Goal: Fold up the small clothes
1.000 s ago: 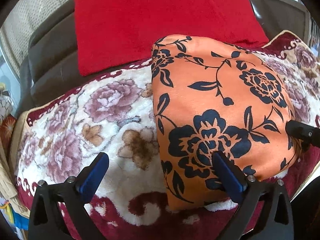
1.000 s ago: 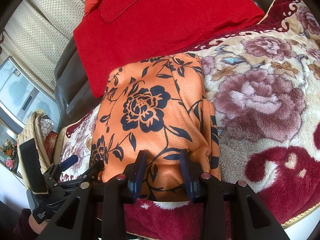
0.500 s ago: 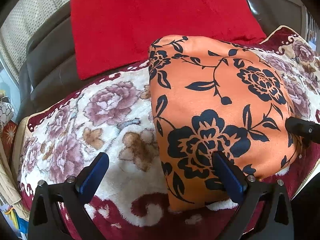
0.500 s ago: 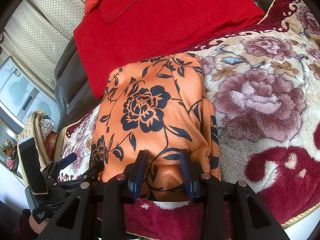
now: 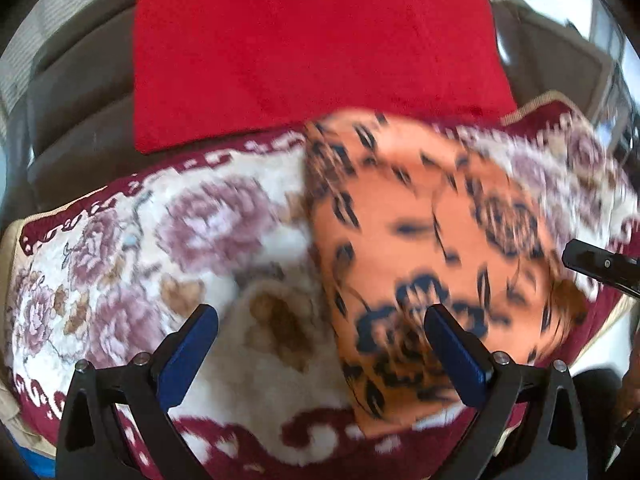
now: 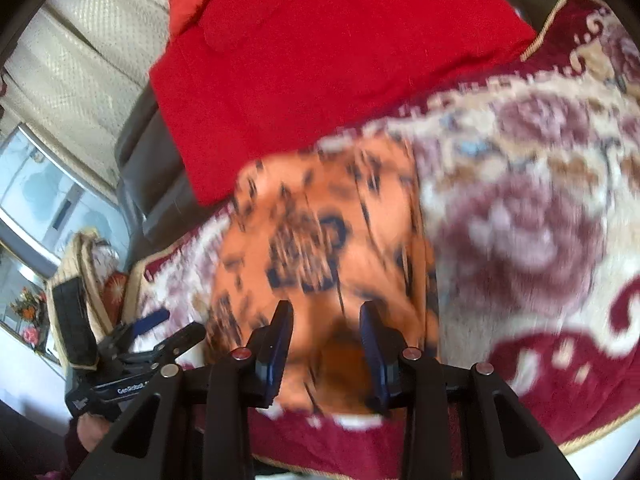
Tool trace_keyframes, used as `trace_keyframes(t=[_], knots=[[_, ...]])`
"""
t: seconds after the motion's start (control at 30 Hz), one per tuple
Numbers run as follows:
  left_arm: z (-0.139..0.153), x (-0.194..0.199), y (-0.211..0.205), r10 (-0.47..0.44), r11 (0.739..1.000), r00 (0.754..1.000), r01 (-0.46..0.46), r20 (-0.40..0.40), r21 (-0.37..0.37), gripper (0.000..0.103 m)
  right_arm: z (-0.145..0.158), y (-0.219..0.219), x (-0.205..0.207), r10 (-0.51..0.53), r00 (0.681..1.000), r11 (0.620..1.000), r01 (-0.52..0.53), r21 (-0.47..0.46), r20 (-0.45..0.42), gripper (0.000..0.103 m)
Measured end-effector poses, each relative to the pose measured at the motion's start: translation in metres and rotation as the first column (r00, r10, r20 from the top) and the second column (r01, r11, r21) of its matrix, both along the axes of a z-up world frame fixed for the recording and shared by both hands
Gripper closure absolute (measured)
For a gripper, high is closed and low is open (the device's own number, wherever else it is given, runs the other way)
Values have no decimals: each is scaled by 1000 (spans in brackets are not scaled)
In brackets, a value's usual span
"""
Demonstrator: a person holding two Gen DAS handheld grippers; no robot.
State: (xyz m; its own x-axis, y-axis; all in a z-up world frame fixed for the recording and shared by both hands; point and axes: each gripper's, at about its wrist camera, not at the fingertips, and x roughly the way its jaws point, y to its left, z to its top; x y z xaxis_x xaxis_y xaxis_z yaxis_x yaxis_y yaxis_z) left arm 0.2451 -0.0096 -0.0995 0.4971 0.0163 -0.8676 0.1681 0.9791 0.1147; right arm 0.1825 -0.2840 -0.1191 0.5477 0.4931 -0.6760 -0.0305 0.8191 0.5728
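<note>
Grippers (image 5: pixel 320 336) (image 6: pixel 326 340) lifted (views blurred), garment (image 5: pixel 420 248) unmoved

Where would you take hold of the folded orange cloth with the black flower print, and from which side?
Judging by its pose, take the folded orange cloth with the black flower print by its near edge, coming in from the front of the plush floral blanket; that edge faces both claws, and the layers bunch there.

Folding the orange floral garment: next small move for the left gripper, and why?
Probably shift the left gripper over the near edge of the orange garment and pinch it. Its jaws stand wide open, mostly over the blanket, while the right gripper straddles that edge; blur hides its grip.
</note>
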Motion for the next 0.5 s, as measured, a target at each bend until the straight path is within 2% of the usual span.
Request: trace_keyframes(t=[0.1,0.27,0.33,0.4,0.5], knots=[[-3,21,2,12,1000,999,-12,-38,-13,0,5,6,32,-8,1000,1000,8,-20,0,65],[-42,43,-10,-21,999,988,26,-155,26,0,-19,22,96,-37,997,999,34,-37,-70,65],[-52,44,-9,-18,1000,988,19,-156,1,0,-34,27,116,-61,994,996,55,-69,-93,64],[-58,46,-1,-7,998,984,-4,-176,-61,0,-52,33,133,-72,990,992,58,-113,-125,63],[-57,48,5,5,996,979,-23,-202,-87,0,-53,35,136,-81,989,993,68,-101,-125,63]])
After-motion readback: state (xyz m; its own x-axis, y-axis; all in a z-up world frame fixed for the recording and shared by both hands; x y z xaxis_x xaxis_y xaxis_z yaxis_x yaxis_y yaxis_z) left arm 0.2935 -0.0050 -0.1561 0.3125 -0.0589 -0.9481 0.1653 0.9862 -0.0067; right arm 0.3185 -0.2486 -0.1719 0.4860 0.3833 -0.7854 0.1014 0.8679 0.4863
